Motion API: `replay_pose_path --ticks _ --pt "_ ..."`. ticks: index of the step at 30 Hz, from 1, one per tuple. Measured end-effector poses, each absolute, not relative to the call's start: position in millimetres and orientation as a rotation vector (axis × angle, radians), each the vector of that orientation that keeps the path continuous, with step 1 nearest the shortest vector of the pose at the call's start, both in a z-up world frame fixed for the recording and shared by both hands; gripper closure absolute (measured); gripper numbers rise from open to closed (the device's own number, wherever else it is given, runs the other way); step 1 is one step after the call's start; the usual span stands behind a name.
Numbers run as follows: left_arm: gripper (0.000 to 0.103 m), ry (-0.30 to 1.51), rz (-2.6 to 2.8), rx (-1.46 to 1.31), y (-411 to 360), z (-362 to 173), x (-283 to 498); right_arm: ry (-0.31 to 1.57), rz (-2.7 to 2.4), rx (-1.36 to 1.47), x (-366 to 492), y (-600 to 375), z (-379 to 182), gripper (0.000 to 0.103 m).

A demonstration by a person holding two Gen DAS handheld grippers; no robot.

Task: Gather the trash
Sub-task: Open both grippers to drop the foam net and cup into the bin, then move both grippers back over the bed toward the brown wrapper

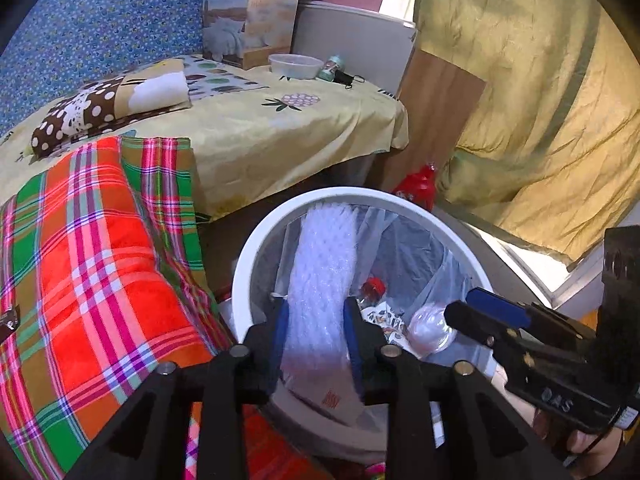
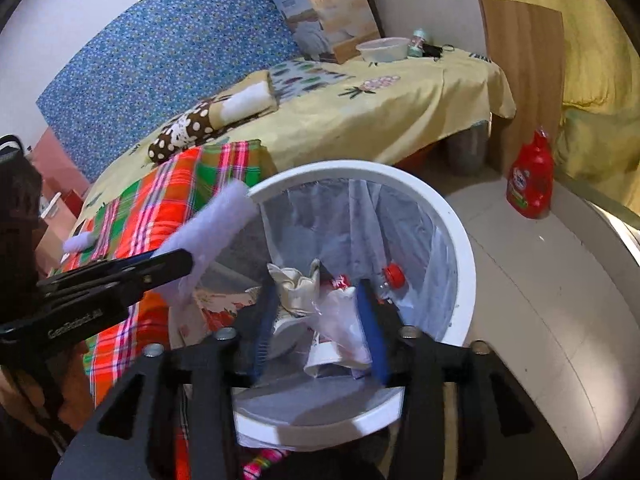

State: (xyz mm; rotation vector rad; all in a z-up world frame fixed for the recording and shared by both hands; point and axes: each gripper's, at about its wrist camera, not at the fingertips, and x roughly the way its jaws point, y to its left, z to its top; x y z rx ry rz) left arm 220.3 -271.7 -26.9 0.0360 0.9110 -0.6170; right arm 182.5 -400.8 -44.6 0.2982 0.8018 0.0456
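Observation:
A white round bin lined with a clear bag stands beside the bed. At its bottom lies a bottle with a red cap. My left gripper is over the near rim, a white foam sheet standing loosely between its parted blue pads. My right gripper hangs over the bin mouth. Crumpled cream wrapping, thin clear plastic and a paper cup sit loose in its gap.
A bed with a yellow sheet and a red-green plaid blanket crowds the bin's left side. A red detergent bottle stands on the floor by a wooden board. A box and a plastic bowl sit on the bed.

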Motion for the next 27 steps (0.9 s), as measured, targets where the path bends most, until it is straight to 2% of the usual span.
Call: replay_pose_path --ticks 1,2,13,27 --pt "0.063 0.913 -0.617 0.029 -271 -27 221 0.799 0.046 0.296 183 -401 -45 0.051" --pt "0.063 0.913 -0.615 0.025 -270 -27 222 0.796 0.046 0.295 181 -401 -43 0.051" --pt "0.063 0.858 -0.56 -0.001 -238 -6 203 0.763 0.053 0.309 174 -394 -28 0.051" --pt "0.063 0.797 -0.409 -0.106 -144 10 153 0.714 0.216 0.244 162 -336 -7 0.051"
